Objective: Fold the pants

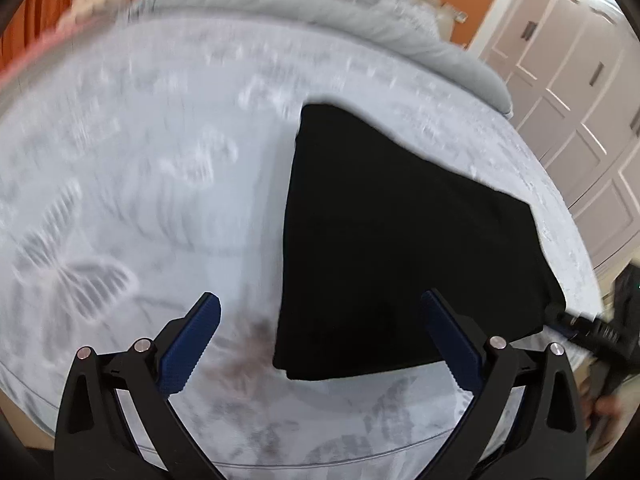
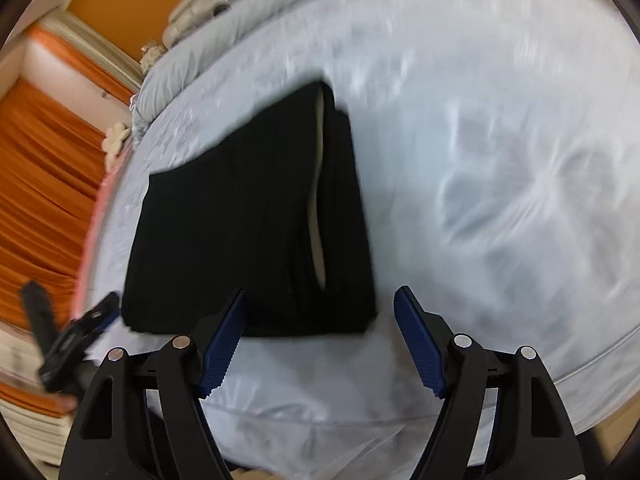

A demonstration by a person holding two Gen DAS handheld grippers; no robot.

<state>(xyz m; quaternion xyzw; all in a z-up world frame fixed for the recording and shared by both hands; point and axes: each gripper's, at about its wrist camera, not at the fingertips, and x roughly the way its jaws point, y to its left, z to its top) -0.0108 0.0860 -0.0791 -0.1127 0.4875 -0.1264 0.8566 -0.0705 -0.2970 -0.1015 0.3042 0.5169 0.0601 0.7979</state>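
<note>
Black pants lie folded in a flat, roughly square stack on the bed; they also show in the right wrist view, where a pale lining strip shows between layers. My left gripper is open and empty, above the bed by the stack's near left corner. My right gripper is open and empty, just in front of the stack's near edge. The right gripper shows in the left wrist view at the stack's right corner. The left gripper shows in the right wrist view at the stack's left corner.
The bed has a pale blue-grey sheet with butterfly prints. Grey pillows lie at the head. White wardrobe doors stand at the right. Orange curtains hang at the left. The bed's front edge is near.
</note>
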